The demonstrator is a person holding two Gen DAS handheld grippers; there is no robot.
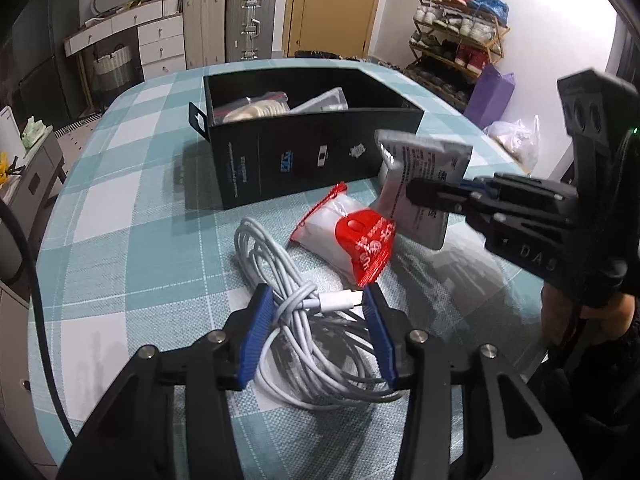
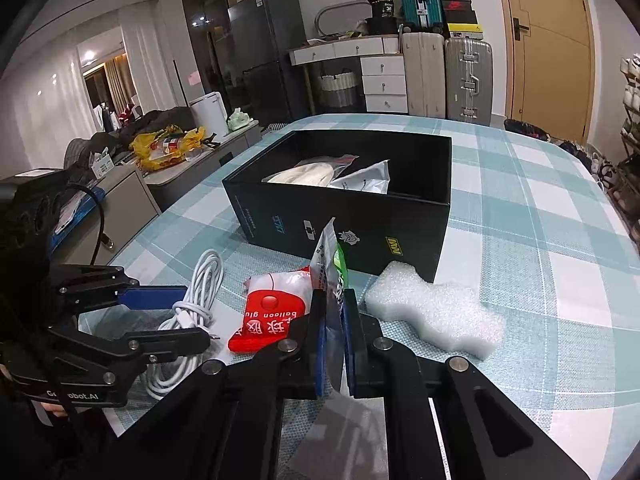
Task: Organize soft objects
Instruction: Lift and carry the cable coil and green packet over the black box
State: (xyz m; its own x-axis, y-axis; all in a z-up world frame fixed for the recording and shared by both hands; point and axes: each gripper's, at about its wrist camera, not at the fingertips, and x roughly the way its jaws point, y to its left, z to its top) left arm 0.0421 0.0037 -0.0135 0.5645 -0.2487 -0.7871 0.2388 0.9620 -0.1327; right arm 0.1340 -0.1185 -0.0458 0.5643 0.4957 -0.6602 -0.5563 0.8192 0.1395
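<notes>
A coiled white cable [image 1: 304, 344] lies on the checked tablecloth, and my left gripper [image 1: 318, 296] is closed around its upper loops, blue pads touching the bundle on both sides. From the right wrist view the left gripper [image 2: 196, 316] has the cable [image 2: 200, 280] between its fingers. My right gripper [image 2: 334, 296] is shut on a grey foil packet [image 2: 330, 256], held upright just above the table. The same packet [image 1: 424, 160] hangs from the right gripper [image 1: 412, 192] beside the open black box [image 1: 320, 152]. A red and white packet [image 1: 348, 236] lies between both grippers.
The black box [image 2: 344, 216] holds a cream item in a clear bag [image 2: 308, 174] and a grey packet [image 2: 368, 180]. A white foam piece [image 2: 432, 308] lies right of my right gripper. Suitcases [image 2: 466, 80], drawers and a door stand beyond the table.
</notes>
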